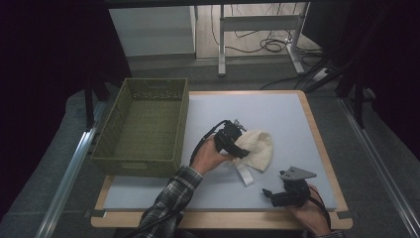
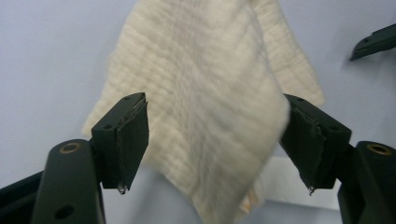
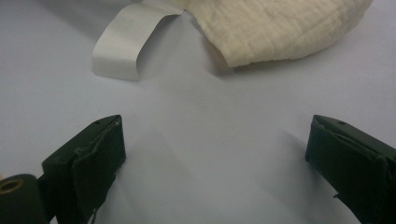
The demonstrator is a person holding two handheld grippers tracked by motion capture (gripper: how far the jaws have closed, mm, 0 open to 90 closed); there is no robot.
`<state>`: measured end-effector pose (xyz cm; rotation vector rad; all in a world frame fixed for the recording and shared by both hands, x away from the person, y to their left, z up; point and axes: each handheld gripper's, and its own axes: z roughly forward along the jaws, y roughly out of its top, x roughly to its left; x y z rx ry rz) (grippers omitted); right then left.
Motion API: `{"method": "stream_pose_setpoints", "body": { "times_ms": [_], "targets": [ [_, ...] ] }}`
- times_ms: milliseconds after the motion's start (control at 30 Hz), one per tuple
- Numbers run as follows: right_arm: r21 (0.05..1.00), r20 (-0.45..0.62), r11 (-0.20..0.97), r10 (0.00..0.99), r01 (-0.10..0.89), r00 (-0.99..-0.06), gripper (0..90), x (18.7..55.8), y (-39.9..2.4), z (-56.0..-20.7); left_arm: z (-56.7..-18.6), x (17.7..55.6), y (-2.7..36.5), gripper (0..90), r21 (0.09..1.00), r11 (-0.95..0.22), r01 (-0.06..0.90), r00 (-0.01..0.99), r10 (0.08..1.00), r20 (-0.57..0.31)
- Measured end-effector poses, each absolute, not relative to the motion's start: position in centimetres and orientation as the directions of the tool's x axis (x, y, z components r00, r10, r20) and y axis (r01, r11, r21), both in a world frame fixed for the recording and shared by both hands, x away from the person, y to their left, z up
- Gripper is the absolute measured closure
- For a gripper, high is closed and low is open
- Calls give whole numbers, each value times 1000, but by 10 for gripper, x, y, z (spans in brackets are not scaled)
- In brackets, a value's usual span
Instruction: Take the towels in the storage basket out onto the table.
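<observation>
A cream knitted cloth lies crumpled on the pale blue table mat, right of centre. My left gripper hangs over its left part, held by a hand in a plaid sleeve. In the left gripper view the jaws stand apart, with the cloth lying between and beyond them, blurred; the pads do not press on it. My right gripper rests near the front right edge of the table. It is open over bare mat, and the cloth lies some way ahead of it.
An olive woven basket stands at the table's left side. A white strip sticks out from under the cloth toward the front; it curls on the mat. Beyond the table are a desk frame and cables on the floor.
</observation>
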<state>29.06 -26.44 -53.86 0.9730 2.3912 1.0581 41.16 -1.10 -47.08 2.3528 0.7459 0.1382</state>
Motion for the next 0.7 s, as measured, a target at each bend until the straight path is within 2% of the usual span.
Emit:
{"method": "stream_pose_setpoints", "body": {
  "times_ms": [167,233,300,333,500,600,633,700],
  "targets": [
    [743,-33,484,717,463,-696,78,292,-264,-537,-468,401,3,302,638,-611,469,831,549,-85],
    [734,-33,472,742,488,-669,177,293,-264,-532,-471,395,9,320,641,-599,480,824,559,-94],
    [736,-24,466,743,492,-669,205,295,-265,-531,-473,393,11,347,642,-593,485,820,563,-100],
    [750,14,435,742,498,-670,249,297,-267,-527,-479,390,14,361,639,-590,493,814,571,-101],
    [781,49,405,719,475,-693,362,303,-264,-515,-494,388,19,469,636,-587,500,808,581,-98],
    [784,45,410,711,466,-702,404,307,-260,-513,-499,388,20,581,633,-596,494,810,580,-87],
    [783,54,412,702,466,-711,419,309,-257,-513,-501,388,21,581,635,-596,492,809,583,-80],
    [778,64,419,688,468,-723,454,316,-251,-513,-504,389,23,668,643,-589,489,808,584,-79]
  ]
}}
